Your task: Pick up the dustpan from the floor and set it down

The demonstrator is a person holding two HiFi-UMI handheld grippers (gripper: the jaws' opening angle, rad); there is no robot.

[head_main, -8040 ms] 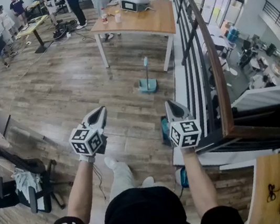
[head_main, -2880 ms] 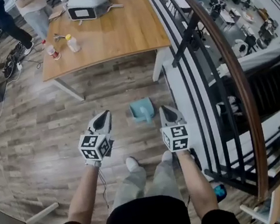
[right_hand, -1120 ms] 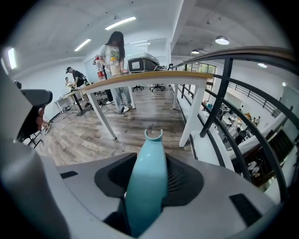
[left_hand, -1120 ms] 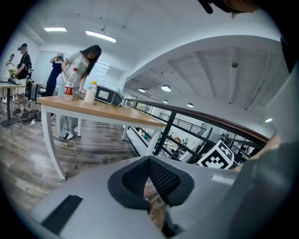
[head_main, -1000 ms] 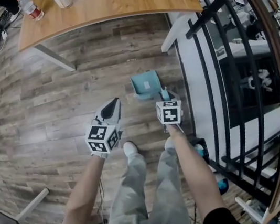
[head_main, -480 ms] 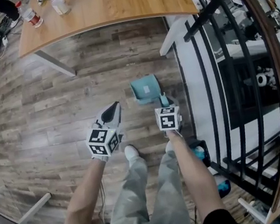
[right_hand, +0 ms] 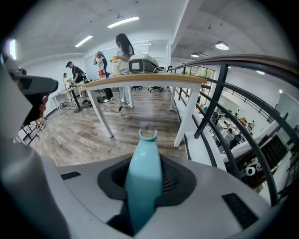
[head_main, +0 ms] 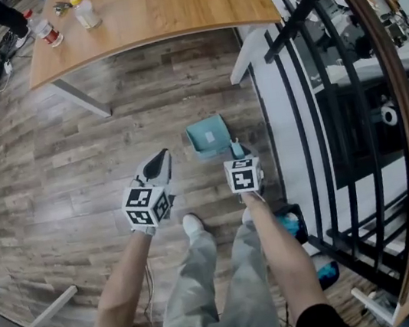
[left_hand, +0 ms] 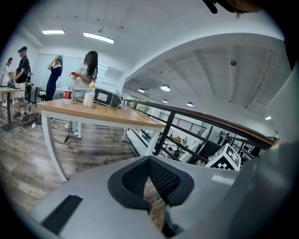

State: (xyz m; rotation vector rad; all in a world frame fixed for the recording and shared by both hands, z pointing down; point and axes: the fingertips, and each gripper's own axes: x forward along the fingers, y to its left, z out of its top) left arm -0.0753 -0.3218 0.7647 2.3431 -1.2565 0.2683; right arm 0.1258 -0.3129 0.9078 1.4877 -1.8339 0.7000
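Note:
The teal dustpan (head_main: 208,135) lies low on the wood floor beside the railing base, its upright handle (head_main: 237,148) rising towards me. My right gripper (head_main: 239,154) is shut on that handle. In the right gripper view the teal handle (right_hand: 144,163) fills the gap between the jaws of the right gripper (right_hand: 145,179), and its hooked tip pokes out past them; the pan is hidden there. Whether the pan is off the floor I cannot tell. My left gripper (head_main: 159,161) hangs to the left of the pan, apart from it. The left gripper (left_hand: 149,186) is shut and holds nothing.
A wooden table (head_main: 163,6) with two bottles (head_main: 84,12) stands beyond the dustpan. A dark railing (head_main: 311,102) and a white ledge (head_main: 280,130) run along the right. My feet (head_main: 193,224) are just behind the grippers. People stand behind the table (left_hand: 86,70).
The head view has drifted, bringing more of the table and its bottles into sight. The right gripper stays on the dustpan handle, and the left gripper keeps its place.

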